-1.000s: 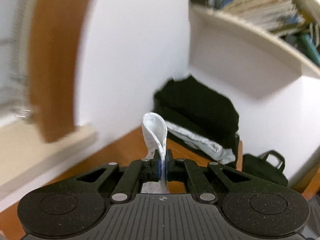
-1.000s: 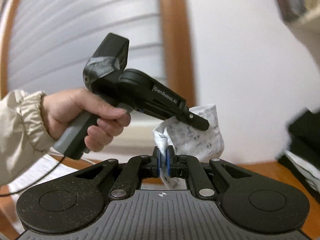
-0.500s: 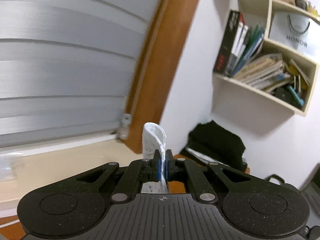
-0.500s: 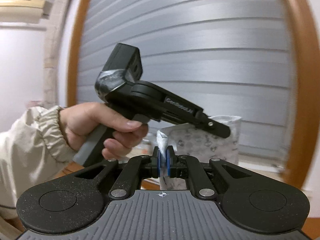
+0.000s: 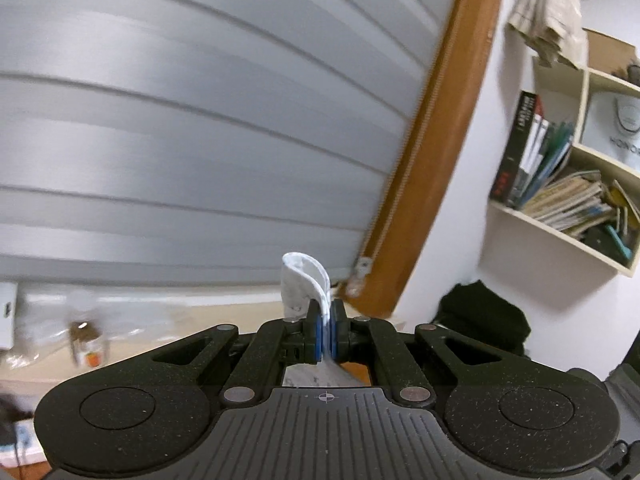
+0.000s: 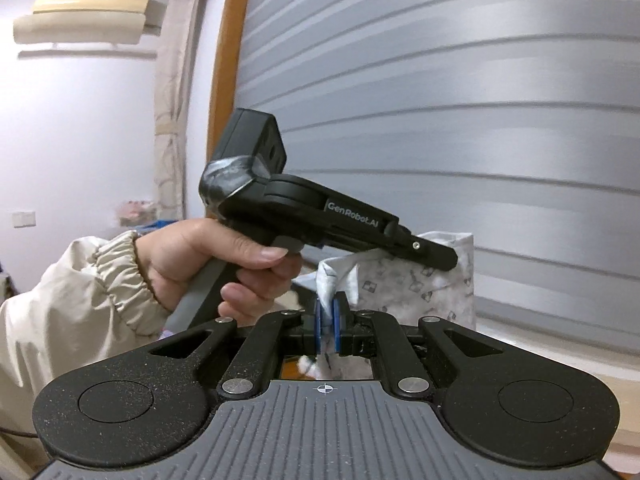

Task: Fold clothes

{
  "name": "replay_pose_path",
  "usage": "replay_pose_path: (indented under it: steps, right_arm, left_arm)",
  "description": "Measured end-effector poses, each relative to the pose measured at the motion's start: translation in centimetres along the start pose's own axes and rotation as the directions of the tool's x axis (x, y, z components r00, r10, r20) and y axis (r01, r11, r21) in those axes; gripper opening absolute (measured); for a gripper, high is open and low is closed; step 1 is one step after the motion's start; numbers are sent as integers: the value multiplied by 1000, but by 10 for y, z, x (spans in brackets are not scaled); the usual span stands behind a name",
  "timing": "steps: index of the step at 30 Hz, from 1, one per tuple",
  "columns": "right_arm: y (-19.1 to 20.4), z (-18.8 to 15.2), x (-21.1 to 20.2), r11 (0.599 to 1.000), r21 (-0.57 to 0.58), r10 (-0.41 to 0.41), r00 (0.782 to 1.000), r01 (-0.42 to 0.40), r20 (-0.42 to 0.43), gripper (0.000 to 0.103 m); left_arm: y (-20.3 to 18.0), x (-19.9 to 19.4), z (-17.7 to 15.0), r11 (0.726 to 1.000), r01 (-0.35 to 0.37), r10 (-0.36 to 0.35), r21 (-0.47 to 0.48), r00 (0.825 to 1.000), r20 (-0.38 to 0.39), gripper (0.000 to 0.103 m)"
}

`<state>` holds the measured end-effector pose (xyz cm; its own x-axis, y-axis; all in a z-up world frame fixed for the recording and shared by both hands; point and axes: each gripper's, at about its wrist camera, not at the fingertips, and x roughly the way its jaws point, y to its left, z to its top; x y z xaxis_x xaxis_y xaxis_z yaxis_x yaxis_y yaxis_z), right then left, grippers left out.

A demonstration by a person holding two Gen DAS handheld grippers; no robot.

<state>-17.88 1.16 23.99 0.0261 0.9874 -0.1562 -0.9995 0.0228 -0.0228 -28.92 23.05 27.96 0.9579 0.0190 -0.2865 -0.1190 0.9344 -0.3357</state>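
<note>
A white garment with a small grey print is held up in the air between both grippers. My left gripper (image 5: 327,334) is shut on a folded edge of the white garment (image 5: 302,286), which loops up above the blue pads. My right gripper (image 6: 328,330) is shut on another bunched part of the white garment (image 6: 416,292), and the cloth stretches to the right behind it. In the right wrist view a hand (image 6: 216,258) in a cream sleeve holds the left gripper (image 6: 446,260) just above and ahead, its tip clamped on the cloth's top edge.
A grey slatted blind (image 5: 200,140) with a brown wooden frame (image 5: 436,148) fills the background. A wall shelf (image 5: 568,200) with books hangs at the right. A pile of black clothes (image 5: 480,320) lies below it. An air conditioner (image 6: 84,8) sits high on the left wall.
Both grippers have swung left and risen with the garment. The views have moved from the white wall and black clothes pile to the grey blind. Both grips have stayed shut.
</note>
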Motion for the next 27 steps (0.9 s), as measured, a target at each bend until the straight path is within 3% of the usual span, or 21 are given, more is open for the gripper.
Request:
replay_pose_path:
  steps: [7,15,17,18,20,23,26,27]
  right_arm:
    - [14,-26,59,1000,-8,29,993,-30,-114,7]
    - [26,-79,134,996,37,89,968,-83,-235,8]
    - [36,-87,158,993,68,111,959,-96,-262,15]
    - [41,-90,170,991,87,125,953,-105,-276,19]
    - [46,-100,179,988,111,139,948,-112,-285,41]
    - [39,-111,165,990,111,114,950,-85,-292,47]
    - [17,-115,131,993,115,54,958,-22,-282,55]
    - [10,-116,123,994,112,34,959,-2,-280,55]
  left_arm:
    - [67,-2,-36,994,-65,61,-84,997,-48,4]
    - [156,-15,-103,965,-181,159,-187,979,-129,4]
    - [177,-15,-121,954,-217,183,-208,968,-169,4]
    - [186,-15,-129,947,-231,189,-224,962,-195,9]
    - [202,-16,-145,927,-296,239,-230,939,-246,21]
    - [218,-22,-161,904,-367,299,-220,909,-291,23]
    - [213,-27,-165,900,-393,333,-187,899,-283,45]
    - [212,-29,-165,899,-401,345,-176,896,-280,45]
